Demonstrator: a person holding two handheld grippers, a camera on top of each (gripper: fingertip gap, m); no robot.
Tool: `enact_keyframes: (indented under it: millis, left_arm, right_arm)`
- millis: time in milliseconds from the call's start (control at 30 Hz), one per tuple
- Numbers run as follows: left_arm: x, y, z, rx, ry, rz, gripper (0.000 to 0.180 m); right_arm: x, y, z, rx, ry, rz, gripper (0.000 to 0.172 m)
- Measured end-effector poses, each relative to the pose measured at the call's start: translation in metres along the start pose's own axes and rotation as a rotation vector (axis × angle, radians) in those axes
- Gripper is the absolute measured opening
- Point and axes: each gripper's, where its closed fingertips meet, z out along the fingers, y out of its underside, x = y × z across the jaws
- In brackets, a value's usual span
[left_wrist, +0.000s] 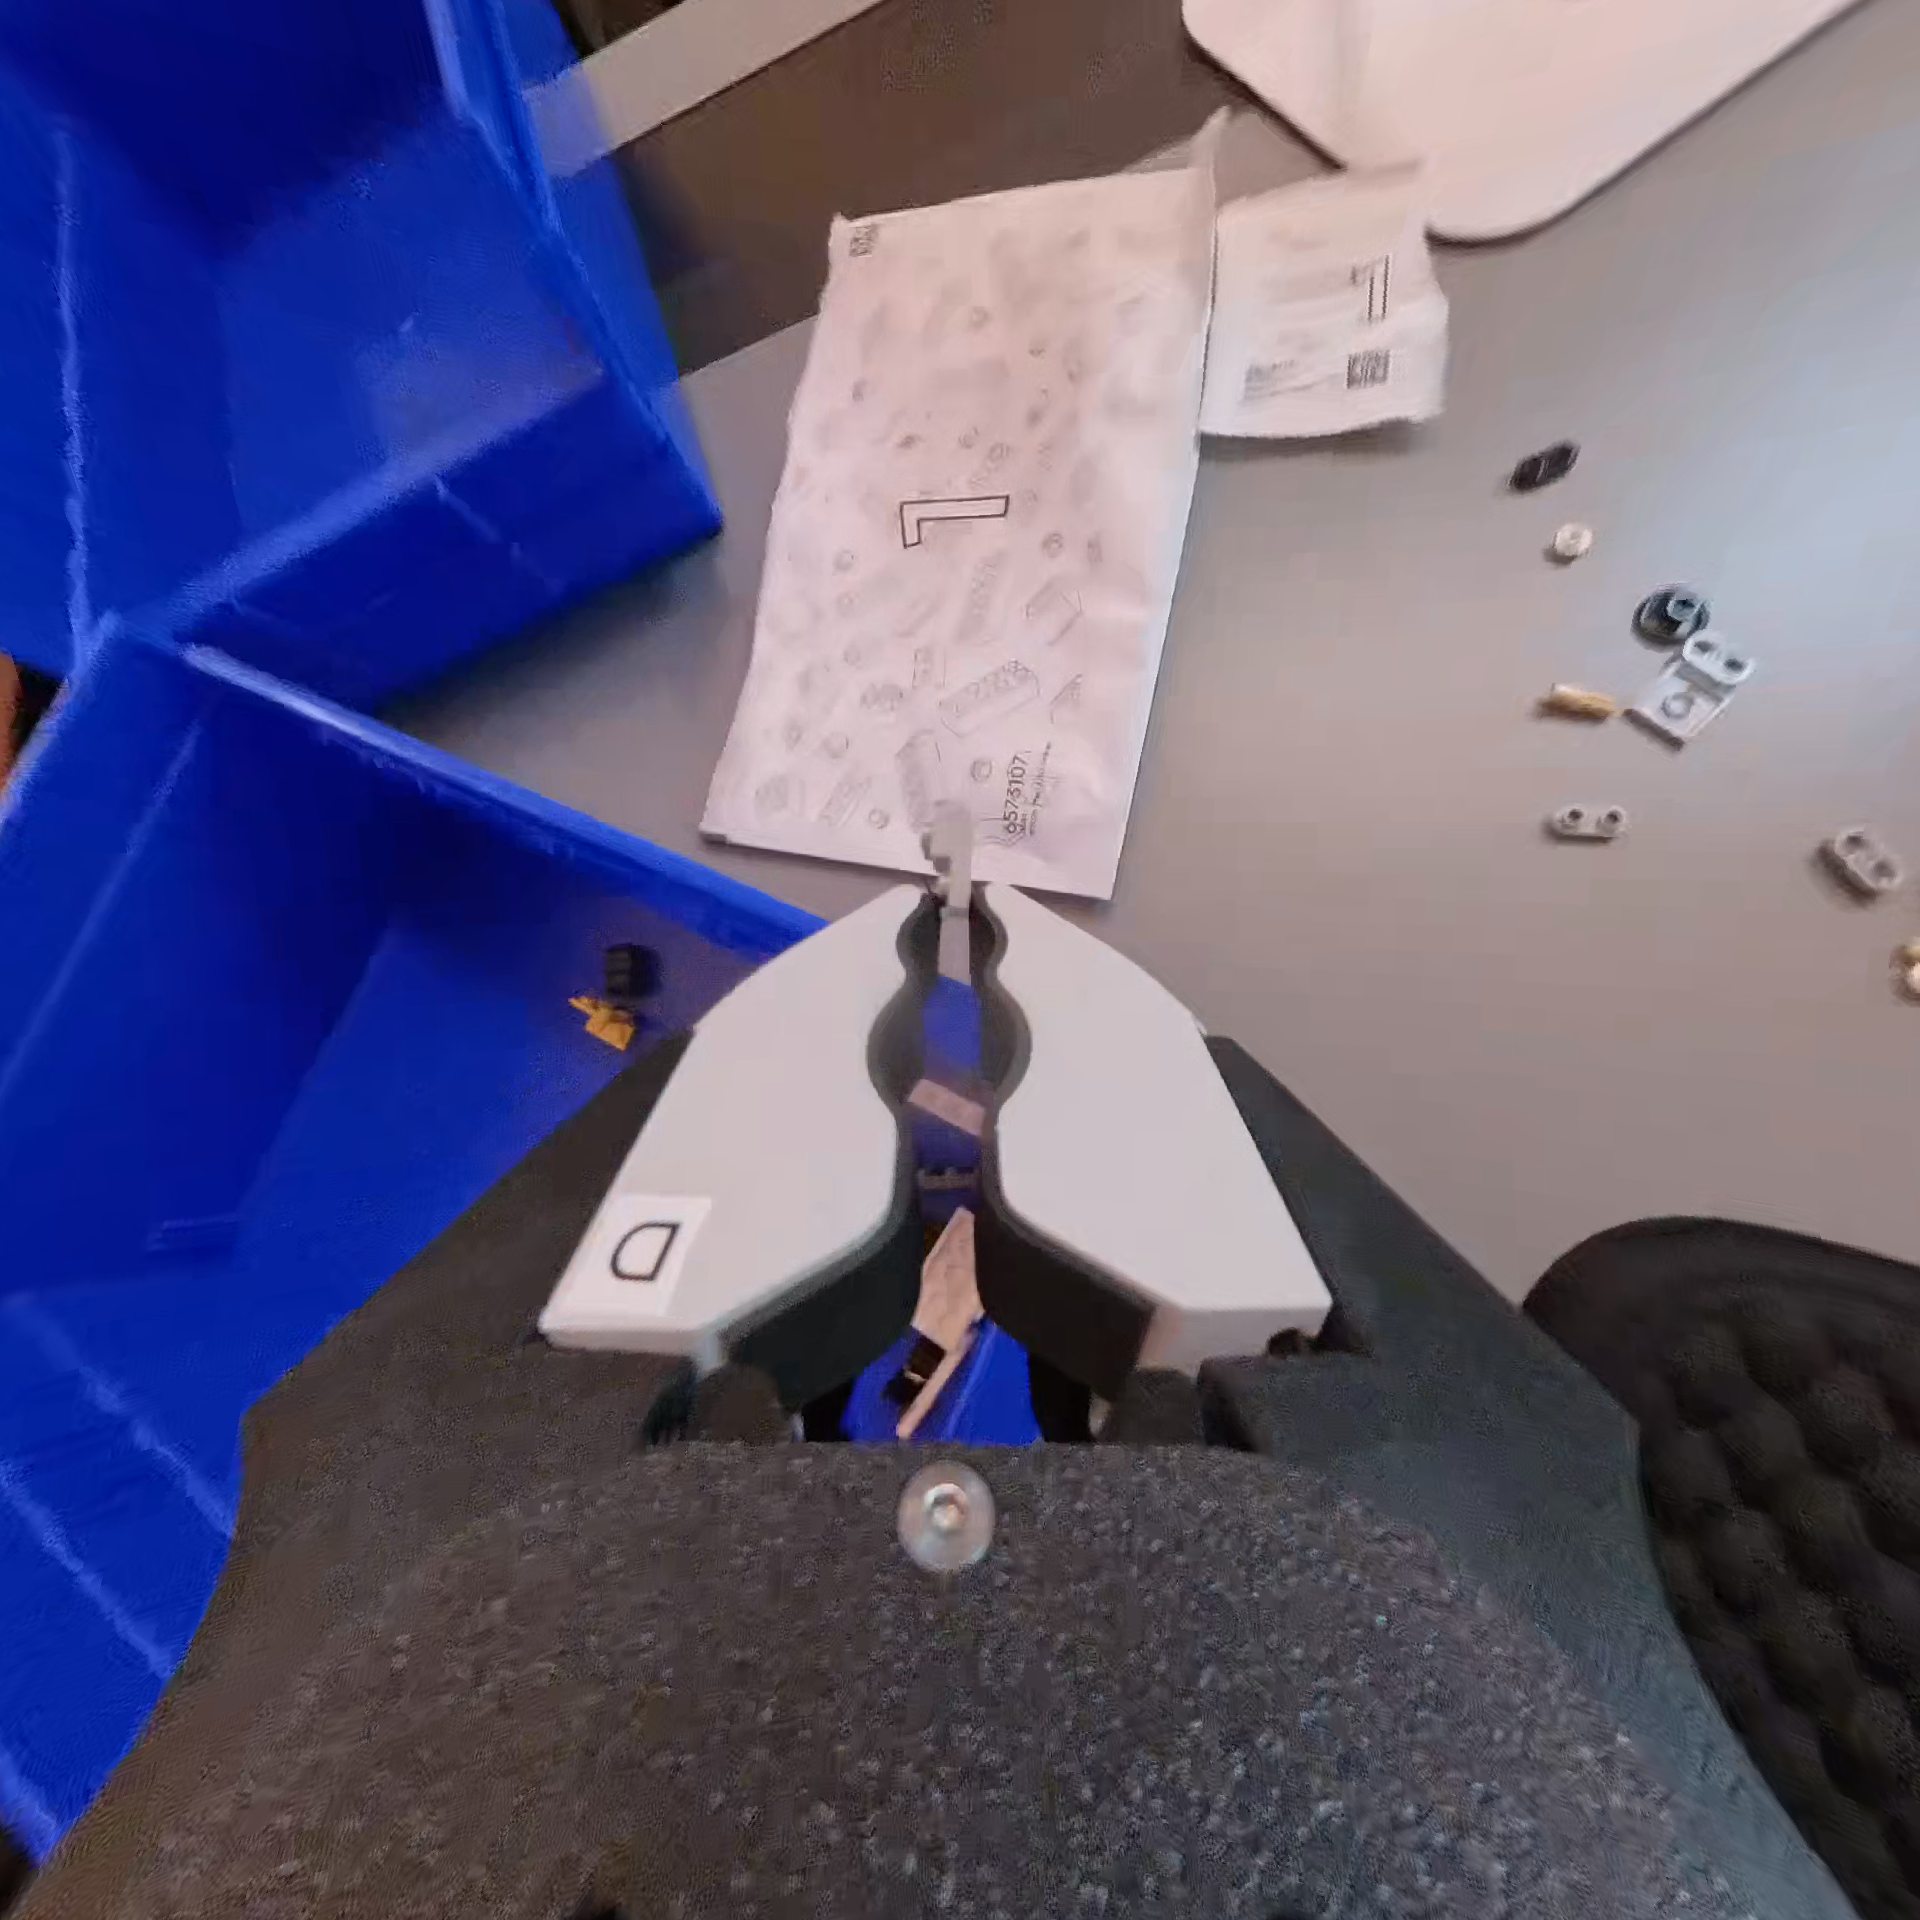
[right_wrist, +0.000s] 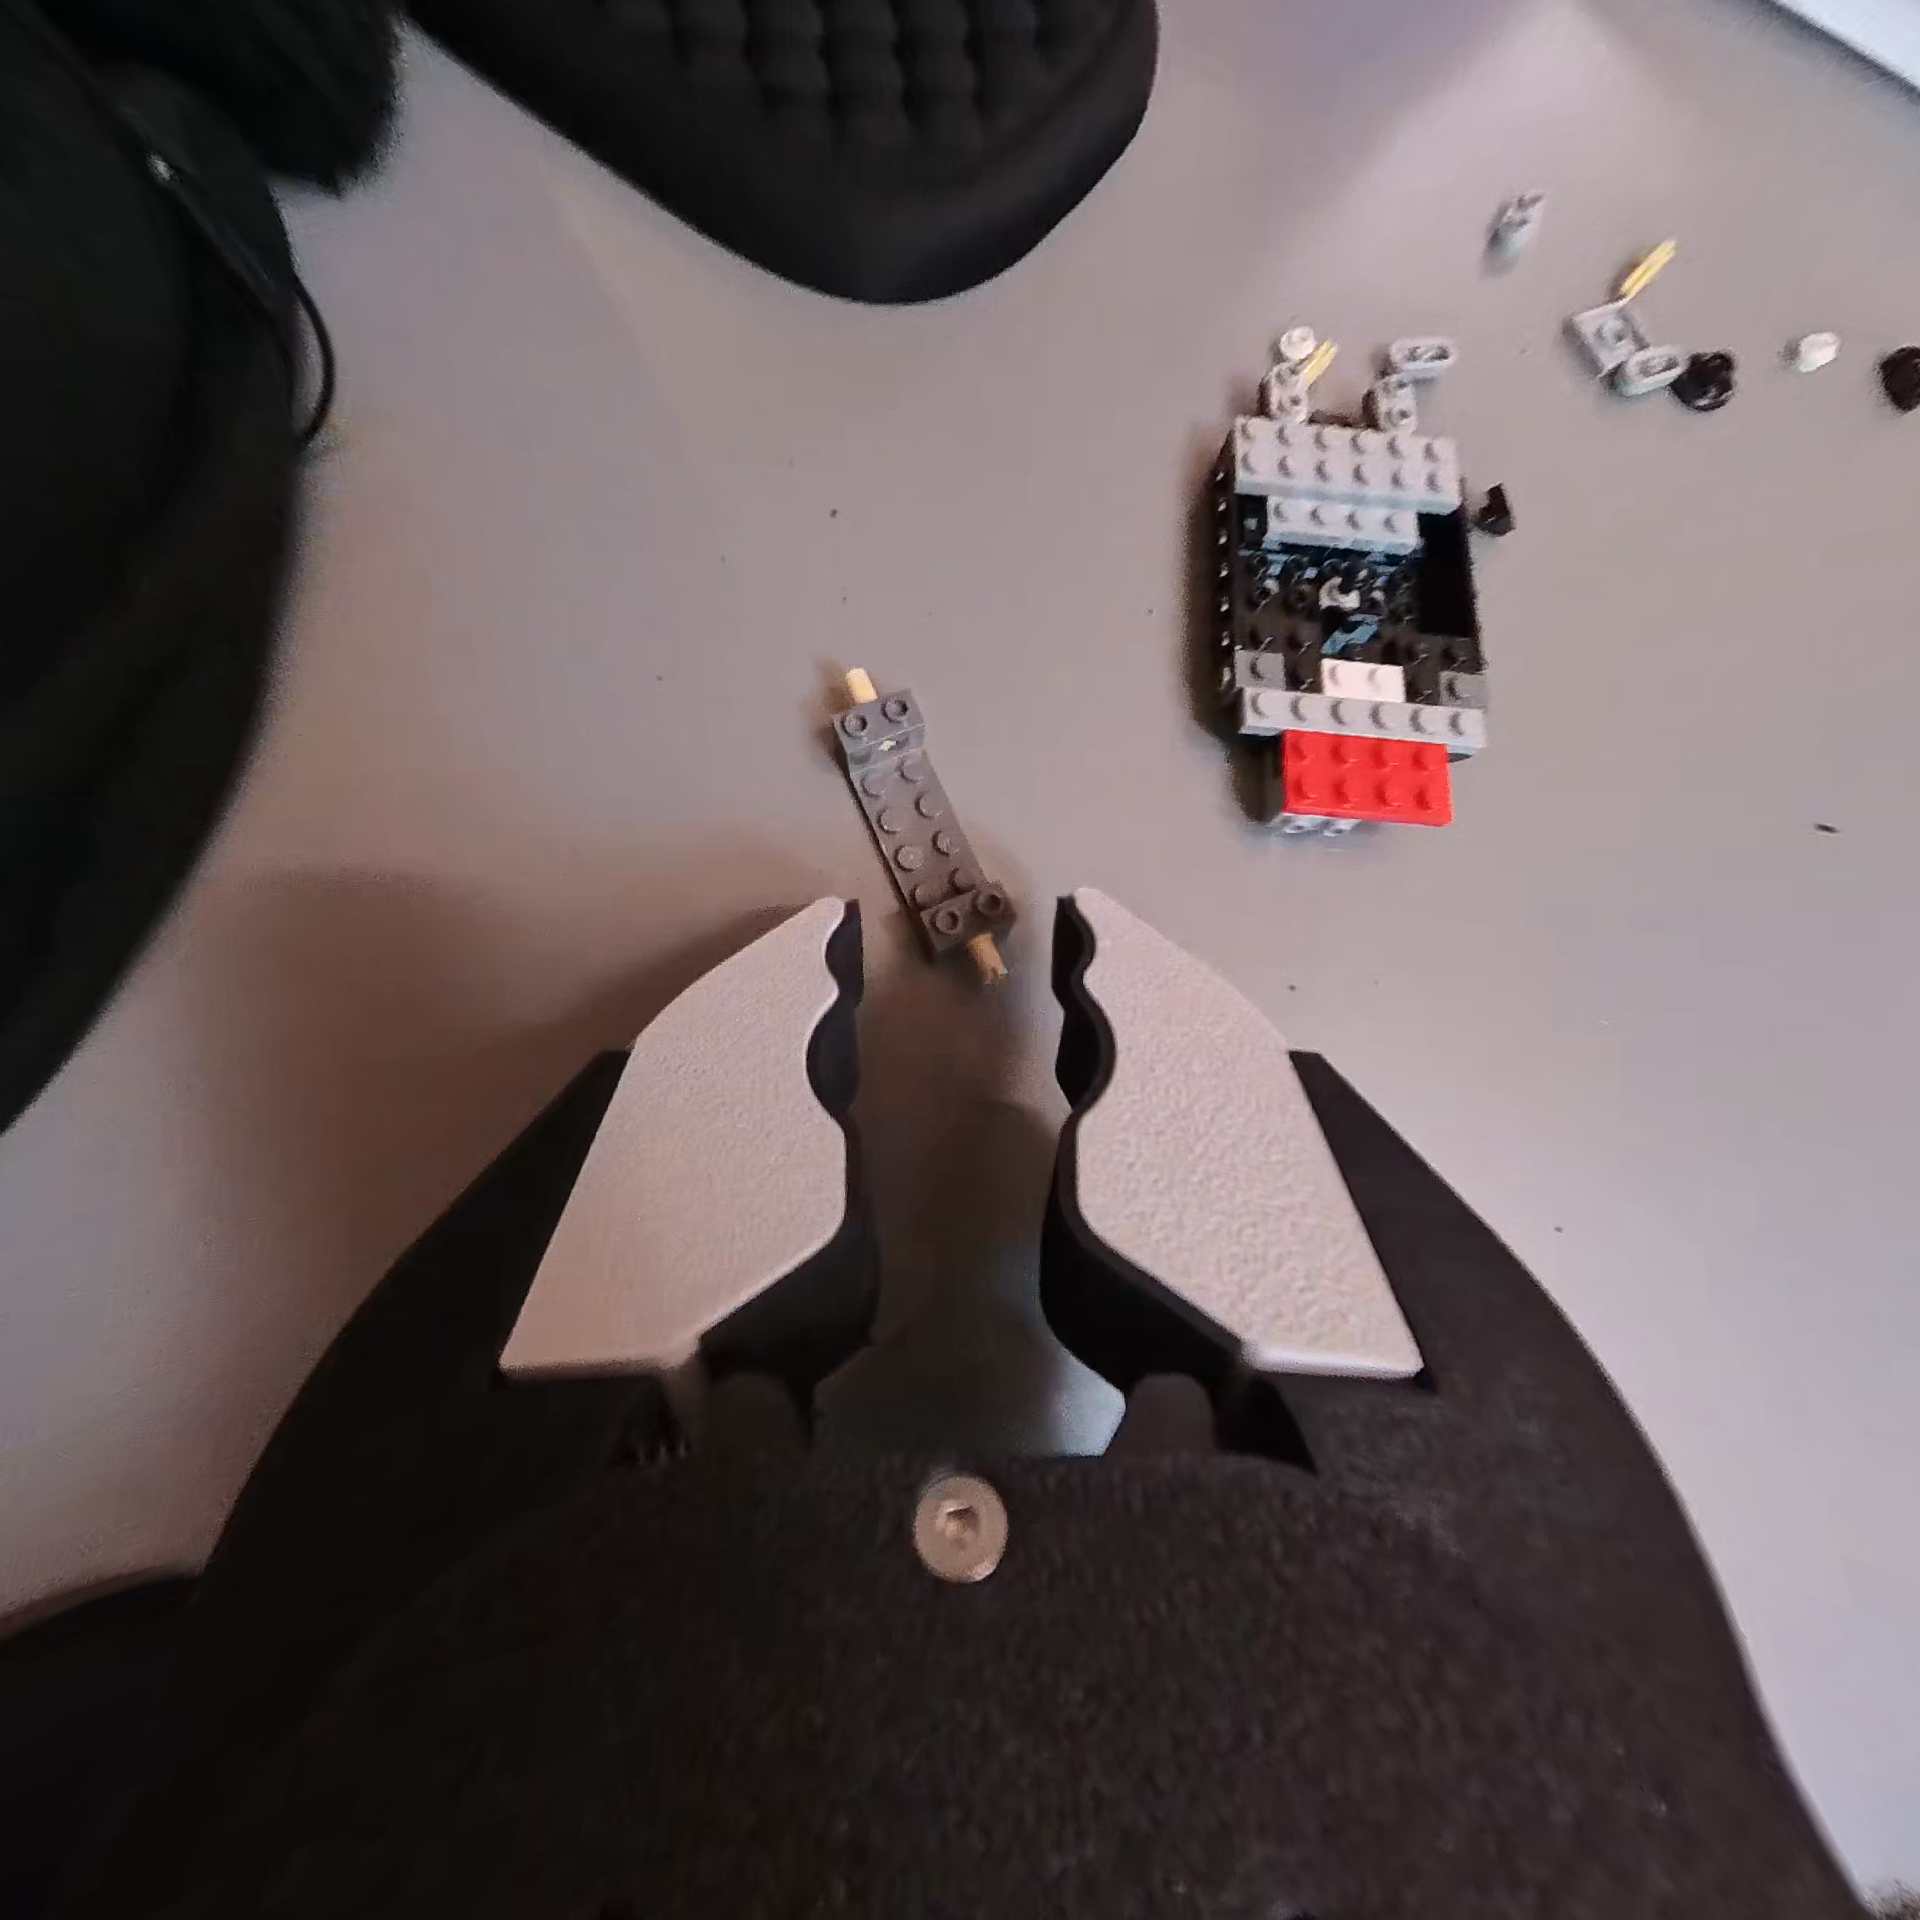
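Grey toy-brick piece (left_wrist: 951, 862), thin and pale, sticks out edge-on from the tips of the left gripper (left_wrist: 951, 906), whose fingers (left_wrist: 790, 1081) are pressed together on it so it is pinched near its lower end; it hangs over the near edge of a printed paper bag (left_wrist: 966, 540) and just beyond the rim of a blue bin (left_wrist: 436, 758), which holds a black bit (left_wrist: 627, 971) and a yellow bit (left_wrist: 603, 1018); loose small parts (left_wrist: 1683, 686) lie well apart to the right on the grey table (left_wrist: 1403, 935). With so little of the piece inside the tips, a steady, level hold looks wise, as it could twist out. Right gripper (right_wrist: 956, 914) stands spread and holds nothing; a dark grey studded plate with tan pins (right_wrist: 920, 821) lies flat on the table just beyond and between its tips, touching neither pad; a partly built brick model (right_wrist: 1351, 623) with a red plate sits farther right; squaring the fingers (right_wrist: 727, 1122) to the plate's long sides would suit its skewed lie.
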Motion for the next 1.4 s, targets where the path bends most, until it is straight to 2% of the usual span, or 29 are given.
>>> enact_keyframes:
  millis: [33,133,233,367,500,733,833,933,1000,1167,1300,1400]
  left_arm:
    - [-0.004,0.002,-0.001,-0.011,-0.008,-0.035,0.005]
    - [-0.012,0.0,-0.005,-0.009,-0.091,-0.002,0.025]
    - [-0.013,-0.008,-0.009,0.033,-0.103,0.003,0.02]
    - [-0.024,0.002,-0.007,0.005,-0.114,-0.034,0.02]
    - [-0.029,0.0,-0.013,0.038,-0.131,-0.036,0.02]
    - [-0.025,-0.007,-0.001,-0.054,-0.051,0.149,0.021]
    - [-0.029,-0.014,0.009,-0.194,0.071,0.251,0.019]
    - [-0.021,-0.005,0.031,-0.442,0.271,0.355,0.024]
    - [-0.022,-0.002,0.047,-0.588,0.331,0.383,0.023]
    - [-0.03,0.014,0.069,-0.87,0.33,0.543,0.031]
    - [-0.036,0.043,0.079,-1.077,0.293,0.637,0.033]
    - [-0.044,0.056,0.082,-1.161,0.244,0.697,0.035]
  right_arm:
    - [0.0,0.002,0.003,-0.016,-0.002,-0.005,0.035]
    - [0.0,0.003,0.005,-0.018,-0.001,-0.005,0.03]
    - [0.001,0.004,0.004,-0.02,0.009,-0.016,0.018]
    - [0.0,0.004,0.004,-0.021,0.006,-0.012,0.018]
    - [0.001,0.004,0.005,-0.013,0.009,0.003,0.018]
    - [0.004,0.004,0.005,-0.009,0.022,0.02,0.018]
    - [0.004,0.004,0.005,-0.004,0.021,0.025,0.017]
    - [0.004,0.004,0.005,-0.006,0.025,0.026,0.018]
    - [0.006,0.005,0.005,-0.011,0.037,0.027,0.018]
    - [0.008,0.009,0.001,-0.027,0.07,0.03,0.018]
    - [0.009,0.01,-0.001,-0.029,0.076,0.035,0.018]
    - [0.009,0.01,-0.001,-0.027,0.075,0.035,0.018]
